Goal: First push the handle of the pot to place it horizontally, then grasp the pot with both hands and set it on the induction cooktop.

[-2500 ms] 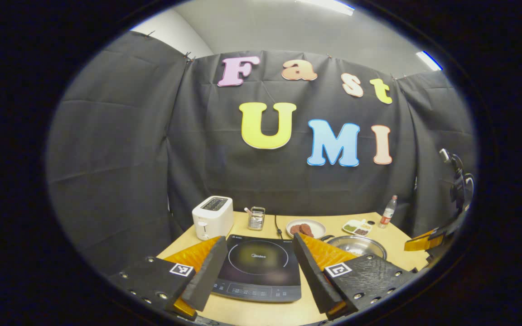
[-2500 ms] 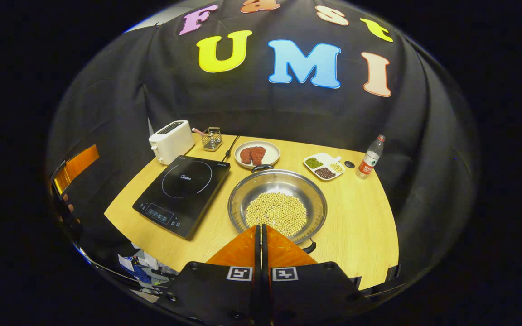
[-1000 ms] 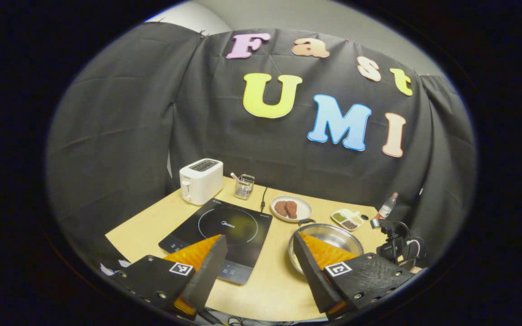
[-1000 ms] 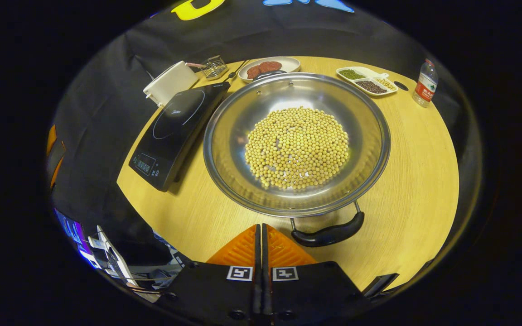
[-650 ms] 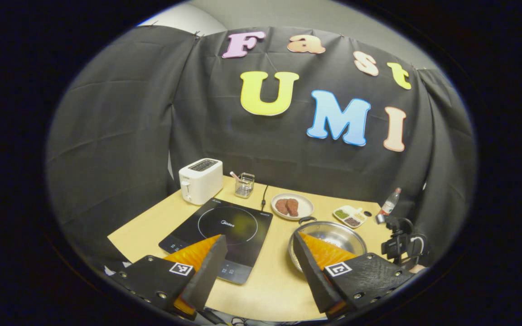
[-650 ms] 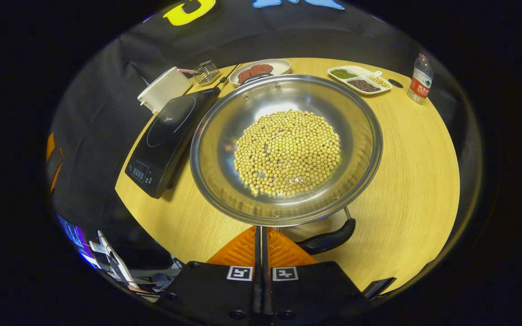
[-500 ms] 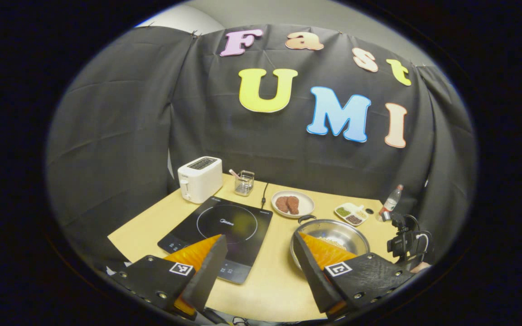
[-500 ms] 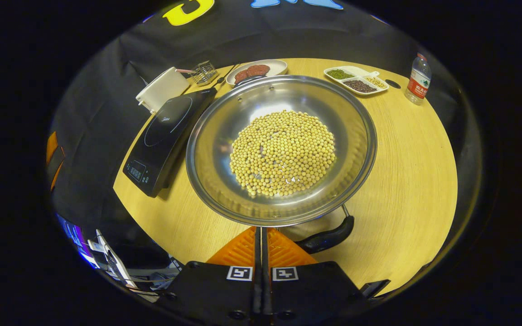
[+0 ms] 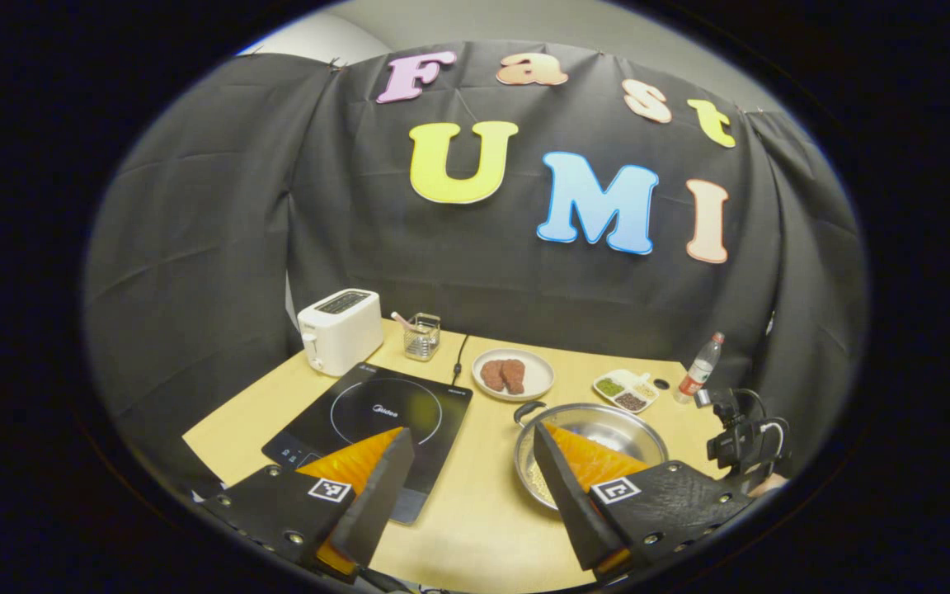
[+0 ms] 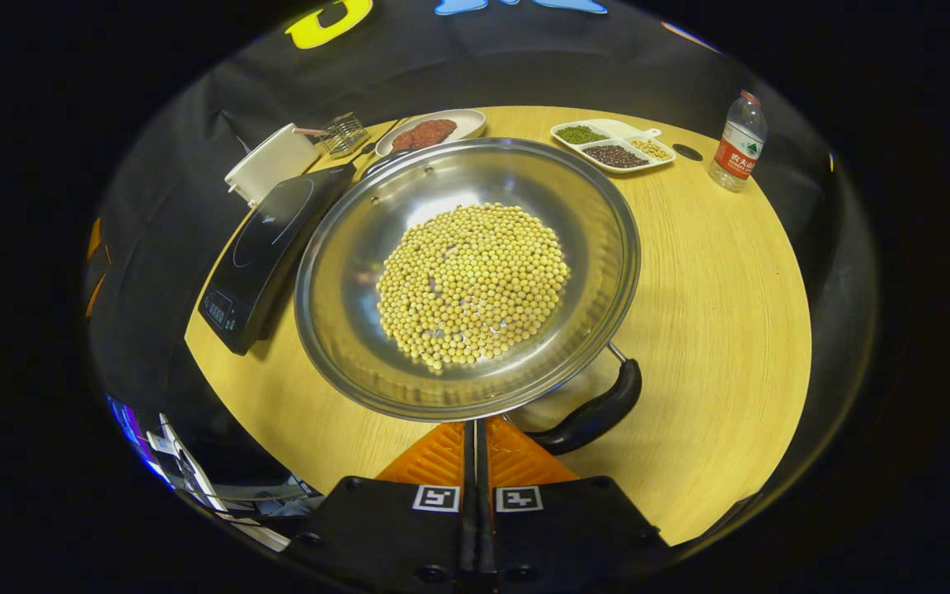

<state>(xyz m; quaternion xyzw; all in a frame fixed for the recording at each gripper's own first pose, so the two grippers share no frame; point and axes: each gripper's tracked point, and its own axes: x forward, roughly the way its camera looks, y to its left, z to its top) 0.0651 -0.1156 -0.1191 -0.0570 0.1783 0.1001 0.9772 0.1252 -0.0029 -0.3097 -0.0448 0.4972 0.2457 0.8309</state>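
Note:
A steel pot (image 10: 335, 330) full of pale soybeans stands on the wooden table, right of the black induction cooktop (image 10: 265, 239). Its black near handle (image 10: 590, 417) slants up to the right. My right gripper (image 10: 475, 425) is shut and holds nothing; its tips sit at the pot's near rim, against the left end of that handle. In the left gripper view, my left gripper (image 9: 468, 462) hangs open above the table's front, between the cooktop (image 9: 376, 408) and the pot (image 9: 632, 429). The pot's far handle (image 9: 529, 408) points toward the cooktop. The right gripper (image 9: 739, 441) shows beyond the pot.
Along the back of the table stand a white toaster (image 9: 339, 328), a small wire basket (image 9: 423, 336), a plate of meat patties (image 9: 512, 374), a divided dish of beans (image 9: 627, 392) and a water bottle (image 9: 696, 378). The cooktop's cord runs back to the wall.
My shut right gripper came down to the pot and pushed its near handle rightward; the pot has turned counter-clockwise, its far handle swinging toward the cooktop. The left gripper drifted, still open.

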